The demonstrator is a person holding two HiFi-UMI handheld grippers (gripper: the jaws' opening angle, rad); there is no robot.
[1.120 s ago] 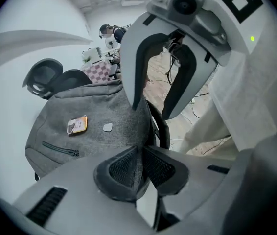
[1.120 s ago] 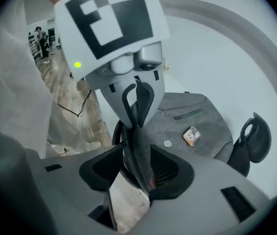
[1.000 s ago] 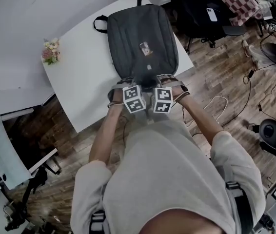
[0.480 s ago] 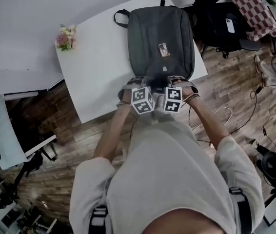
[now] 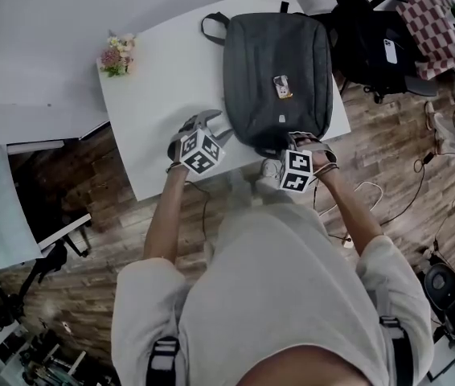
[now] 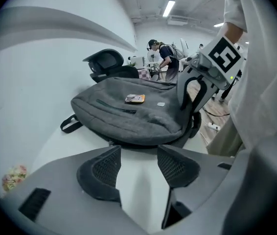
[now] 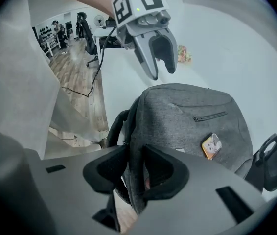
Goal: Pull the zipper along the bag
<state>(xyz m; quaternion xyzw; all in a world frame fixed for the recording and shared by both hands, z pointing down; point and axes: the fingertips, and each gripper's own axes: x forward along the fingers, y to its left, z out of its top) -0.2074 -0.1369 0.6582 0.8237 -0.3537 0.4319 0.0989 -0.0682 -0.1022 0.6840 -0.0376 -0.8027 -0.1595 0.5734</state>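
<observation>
Grey fabric at the near rim of the backpack (image 7: 192,111) is clamped between the pads of the right gripper (image 7: 136,169), whose jaws have just been closing. The left gripper (image 6: 138,168), its jaws just opened wide, is held empty over the white table (image 6: 134,192) at the backpack's 9 o'clock. The main zipper cannot be made out, so the pull is judged barely begun. The backpack is laid flat and looks plump.

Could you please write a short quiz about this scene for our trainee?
1. True or false: the left gripper grips the bag.
2. What is between the right gripper's jaws? A cup; B bag; C nothing.
3. Fill in: the ___ lie on the table, apart from the bag.
Key: 1 false, its jaws have just been opening, empty. 2 B, its jaws have just been closing on the bag's edge. 3 flowers.
</observation>
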